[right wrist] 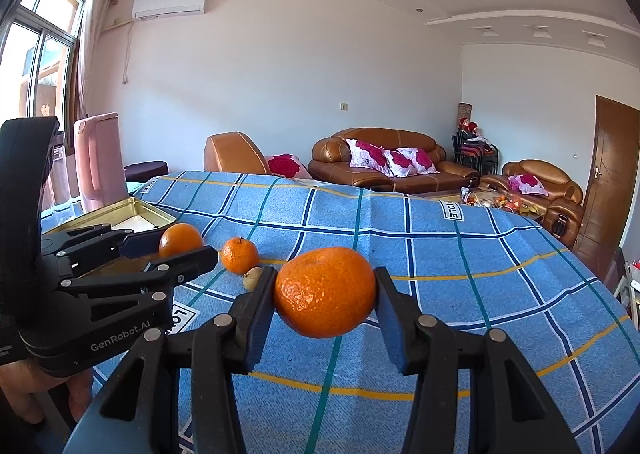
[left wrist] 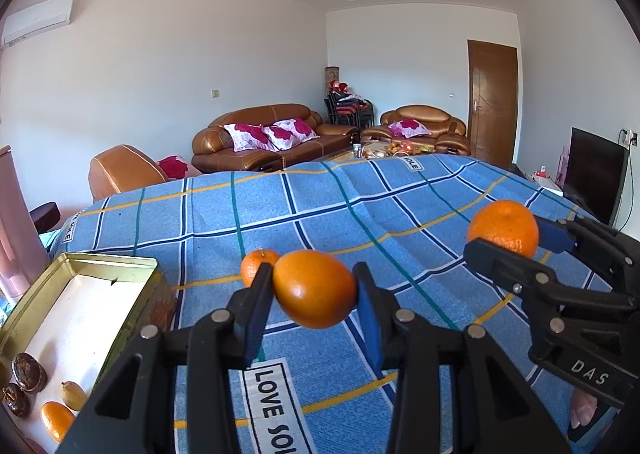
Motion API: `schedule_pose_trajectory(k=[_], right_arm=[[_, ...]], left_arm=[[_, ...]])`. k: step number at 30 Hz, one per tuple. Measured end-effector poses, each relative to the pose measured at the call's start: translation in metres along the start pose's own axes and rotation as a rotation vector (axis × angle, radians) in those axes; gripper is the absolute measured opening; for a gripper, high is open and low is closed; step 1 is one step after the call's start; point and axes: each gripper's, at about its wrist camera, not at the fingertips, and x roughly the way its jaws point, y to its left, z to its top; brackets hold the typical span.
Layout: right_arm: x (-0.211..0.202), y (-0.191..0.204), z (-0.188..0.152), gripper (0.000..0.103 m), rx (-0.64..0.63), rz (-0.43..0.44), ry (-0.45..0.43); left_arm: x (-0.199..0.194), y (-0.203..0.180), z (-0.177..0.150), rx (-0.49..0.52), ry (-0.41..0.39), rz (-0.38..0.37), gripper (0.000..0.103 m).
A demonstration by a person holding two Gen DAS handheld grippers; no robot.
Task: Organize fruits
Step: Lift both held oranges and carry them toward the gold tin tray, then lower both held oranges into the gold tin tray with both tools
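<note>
From the left wrist, the left gripper [left wrist: 316,288] pinched a smooth oval orange fruit [left wrist: 315,289] above the blue checked cloth [left wrist: 360,214], with a small stemmed mandarin [left wrist: 256,264] lying on the cloth just behind. An open gold metal tin [left wrist: 132,318] sat at left, holding small orange and dark brown fruits. The right gripper [left wrist: 504,242] gripped a round dimpled mandarin [left wrist: 503,228]. From the right wrist, that mandarin [right wrist: 325,291] sat clamped between both black fingers [right wrist: 256,306], while a small yellowish fruit [right wrist: 252,278] lay on the cloth beside the stemmed mandarin [right wrist: 239,255].
</note>
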Motion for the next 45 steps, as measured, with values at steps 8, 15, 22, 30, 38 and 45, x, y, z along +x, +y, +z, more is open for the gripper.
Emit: schedule_pose_trajectory(k=[8,15,22,30,38,45], right_arm=[[0.000,0.007,-0.002,0.050,0.003,0.008,0.037],[-0.005,0.021,-0.003,0.050,-0.001,0.040,0.043],[-0.007,0.035,-0.002,0.050,-0.001,0.068,0.050],[-0.008,0.052,-0.001,0.050,-0.006,0.096,0.065],[-0.010,0.069,0.001,0.050,-0.018,0.125,0.076],[-0.015,0.085,0.009,0.050,-0.027,0.156,0.068]], left_arm=[[-0.005,0.008,-0.004,-0.021,0.024,0.002,0.042],[-0.012,0.014,-0.010,-0.025,0.037,-0.003,0.042],[-0.021,0.021,-0.016,-0.031,0.047,-0.011,0.042],[-0.034,0.030,-0.022,-0.036,0.040,0.001,0.042],[-0.052,0.046,-0.028,-0.046,0.032,0.030,0.042],[-0.076,0.063,-0.029,-0.037,0.008,0.076,0.042]])
